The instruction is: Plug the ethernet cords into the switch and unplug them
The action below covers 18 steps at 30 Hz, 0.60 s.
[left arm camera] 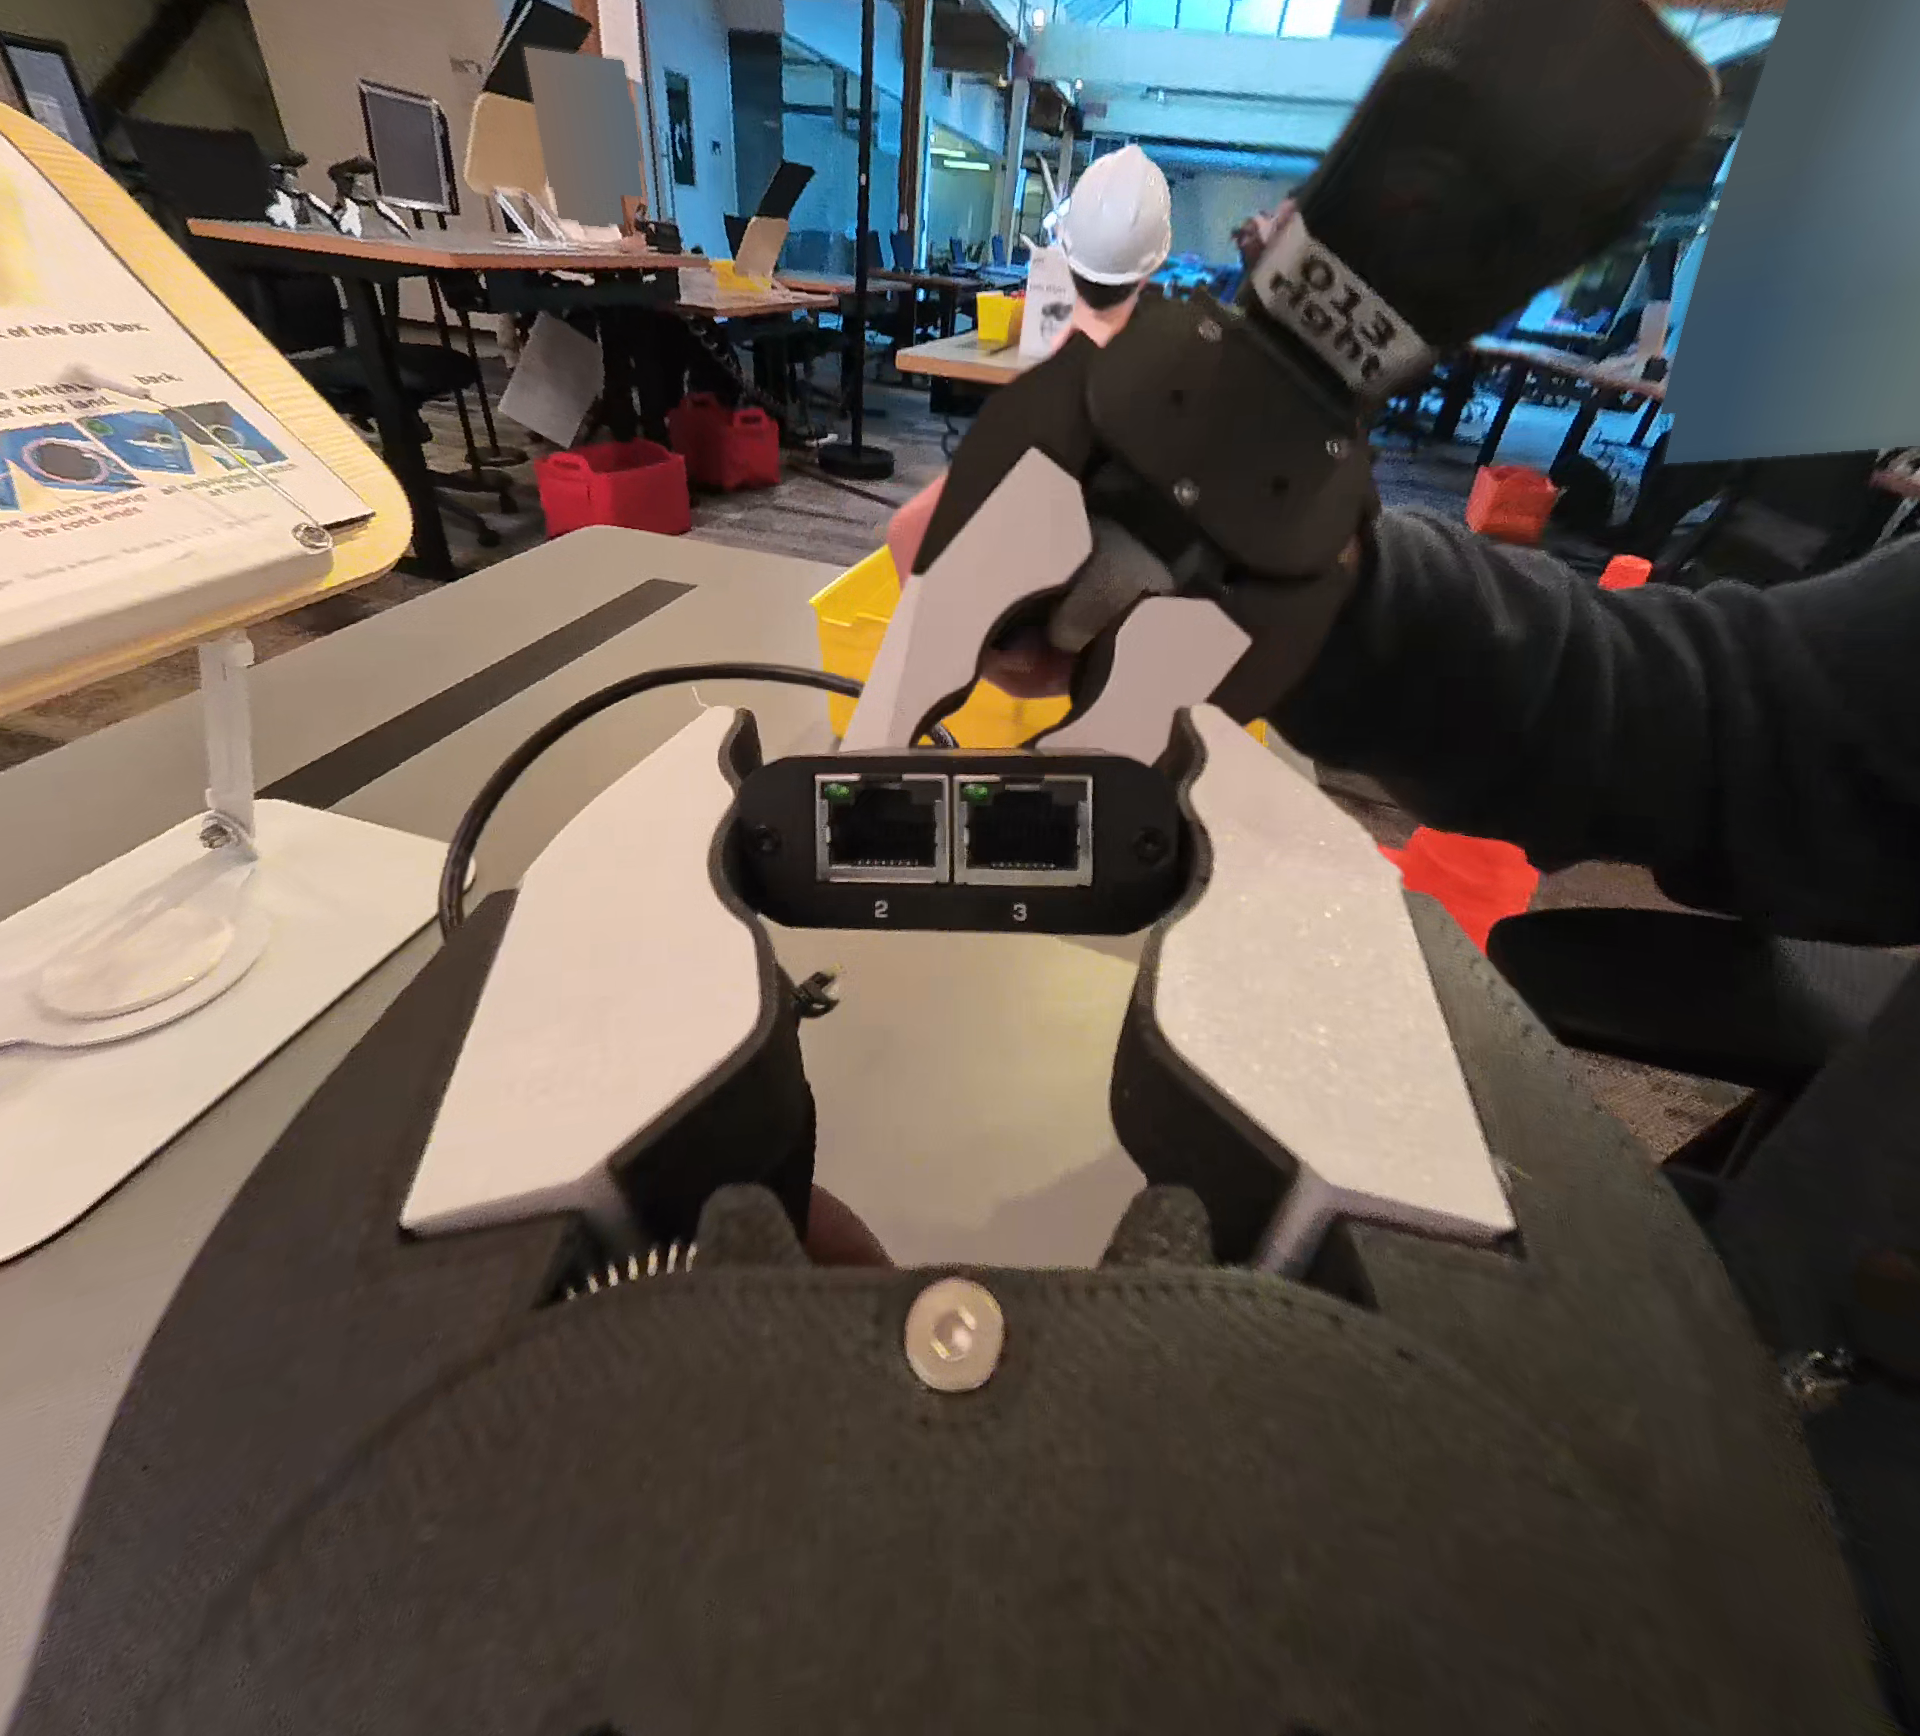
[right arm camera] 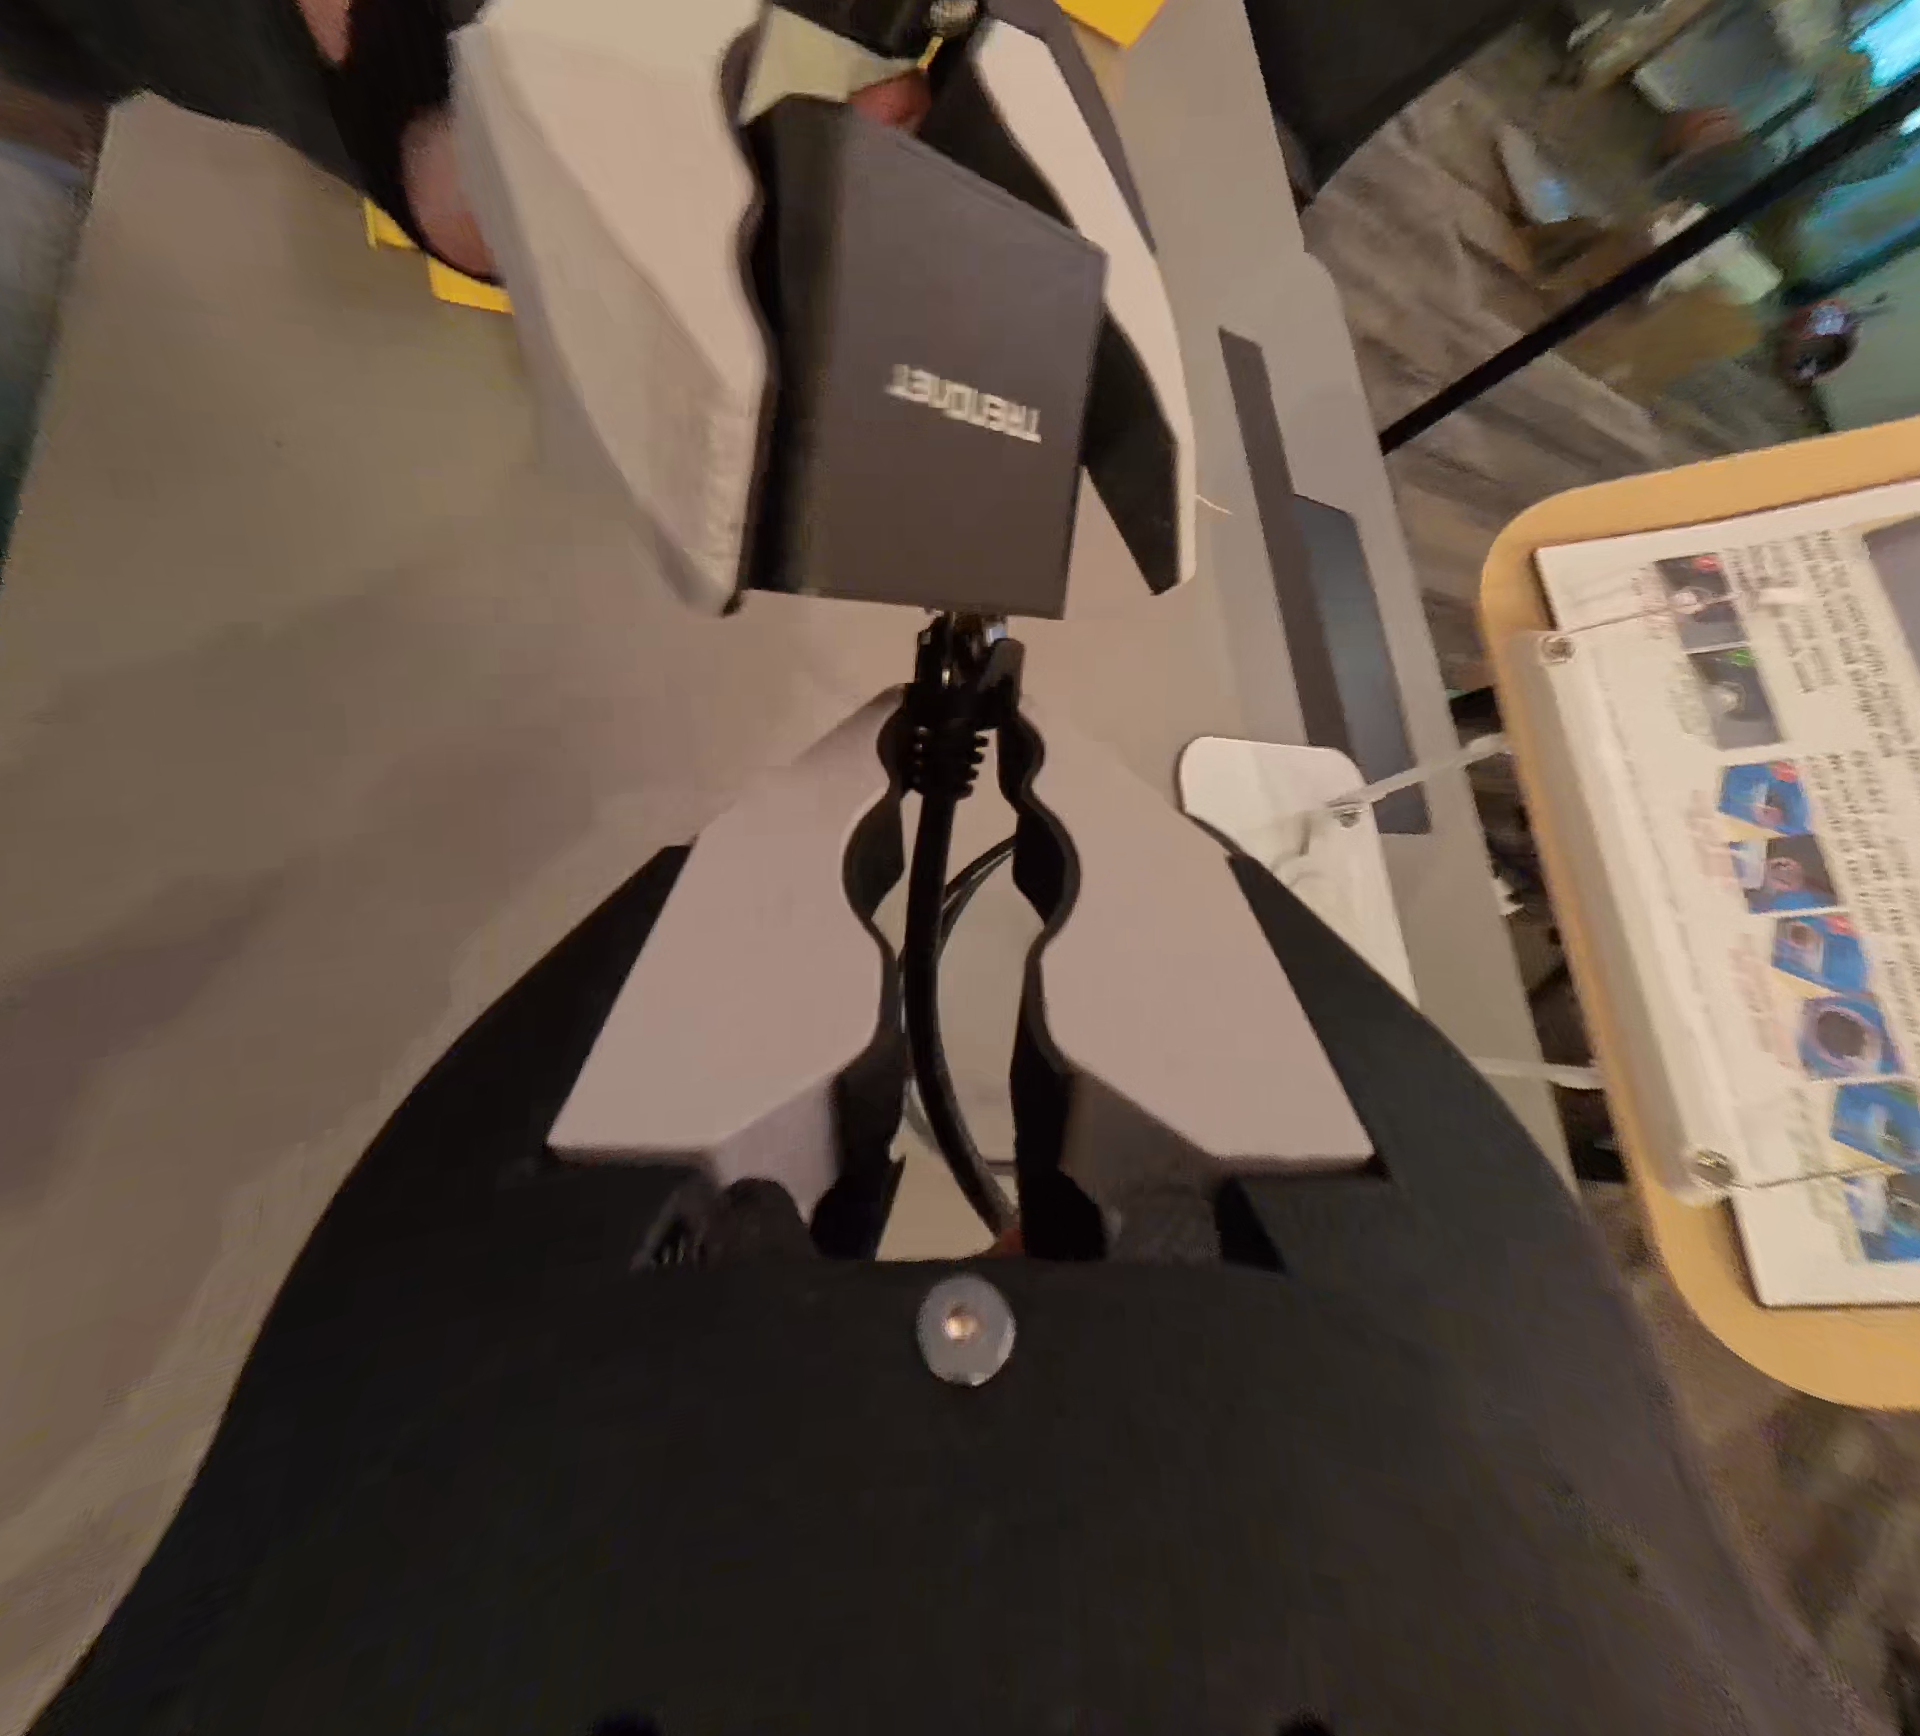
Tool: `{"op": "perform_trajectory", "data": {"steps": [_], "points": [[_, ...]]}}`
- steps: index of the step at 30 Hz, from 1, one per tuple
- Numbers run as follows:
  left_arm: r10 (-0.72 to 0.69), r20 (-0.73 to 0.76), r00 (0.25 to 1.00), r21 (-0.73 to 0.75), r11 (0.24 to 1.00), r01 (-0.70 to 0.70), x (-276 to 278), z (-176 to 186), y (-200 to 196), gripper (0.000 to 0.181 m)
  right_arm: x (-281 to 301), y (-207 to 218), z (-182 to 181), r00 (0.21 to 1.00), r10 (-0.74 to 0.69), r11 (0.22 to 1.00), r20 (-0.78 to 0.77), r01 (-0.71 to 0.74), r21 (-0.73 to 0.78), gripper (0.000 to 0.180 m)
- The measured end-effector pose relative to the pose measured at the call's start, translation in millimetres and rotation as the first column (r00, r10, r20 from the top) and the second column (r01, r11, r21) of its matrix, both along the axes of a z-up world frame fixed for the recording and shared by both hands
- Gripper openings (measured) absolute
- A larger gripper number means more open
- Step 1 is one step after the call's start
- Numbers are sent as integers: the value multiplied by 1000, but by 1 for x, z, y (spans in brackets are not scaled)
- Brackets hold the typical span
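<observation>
The left gripper (left arm camera: pixel 961 839) is clamped across the short sides of the black switch (left arm camera: pixel 954 839), holding it off the grey table (left arm camera: pixel 582 647) with two empty ports facing its own camera; that grip seems meant to steady the box against a push or pull from the far side; there the right gripper (right arm camera: pixel 961 736) is pinched on the ribbed boot of a black ethernet cord (right arm camera: pixel 940 855), whose plug (right arm camera: pixel 961 642) sits at the switch's rear face, whether fully seated or part-way out cannot be told; the cord trails back between the right fingers and loops left over the table, slack enough to allow travel. The two grippers meet nearly nose to nose, so room lies mainly straight back along the cord's line; a yellow bin (left arm camera: pixel 852 637) stands just behind, and an instruction board (left arm camera: pixel 156 481) on a clear stand crowds one side.
</observation>
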<state>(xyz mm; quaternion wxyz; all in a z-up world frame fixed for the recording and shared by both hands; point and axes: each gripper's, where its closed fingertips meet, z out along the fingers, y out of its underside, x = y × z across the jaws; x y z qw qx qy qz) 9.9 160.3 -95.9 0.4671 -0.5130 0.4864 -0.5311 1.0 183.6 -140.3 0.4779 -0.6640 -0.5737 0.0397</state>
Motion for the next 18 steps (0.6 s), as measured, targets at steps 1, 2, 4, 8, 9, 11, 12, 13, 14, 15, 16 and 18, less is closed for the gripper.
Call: {"op": "perform_trajectory", "data": {"steps": [1,2,4,8,9,11,12,13,14,15,16,18], "points": [[-1,7,1000,-4,1000,1,0,1,0,74,0,1,1,1000,-8,1000,0,8,28,11],[-7,1,1000,7,1000,7,0,0,-2,74,1,0,2,1000,-12,999,-4,13,33,11],[-19,-46,999,24,1000,20,1,-4,-4,74,4,-2,2,999,-13,999,36,11,51,10],[-32,-128,991,85,995,43,2,-10,-8,74,15,-4,3,983,-29,996,182,13,86,10],[-22,-158,987,119,992,41,3,-13,-8,73,17,-4,4,977,-32,995,210,12,96,10],[-14,-188,982,138,990,41,3,-15,-9,73,19,-4,5,969,-29,995,247,4,104,10],[-8,-197,980,139,990,36,3,-16,-8,73,19,-4,6,964,-35,994,262,6,109,10],[-4,-216,976,155,987,38,3,-19,-9,73,20,-4,6,961,-36,994,273,7,106,10],[4,-220,975,173,984,35,3,-20,-8,73,20,-4,6,961,-34,995,275,6,103,10],[9,-209,978,176,984,29,3,-20,-8,73,19,-4,7,964,-33,995,265,7,99,10],[2,-203,979,169,985,32,3,-19,-9,73,19,-4,7,967,-28,996,252,5,92,10],[-4,-223,975,159,986,40,3,-21,-9,73,18,-5,8,975,-23,996,222,4,84,10]]}}
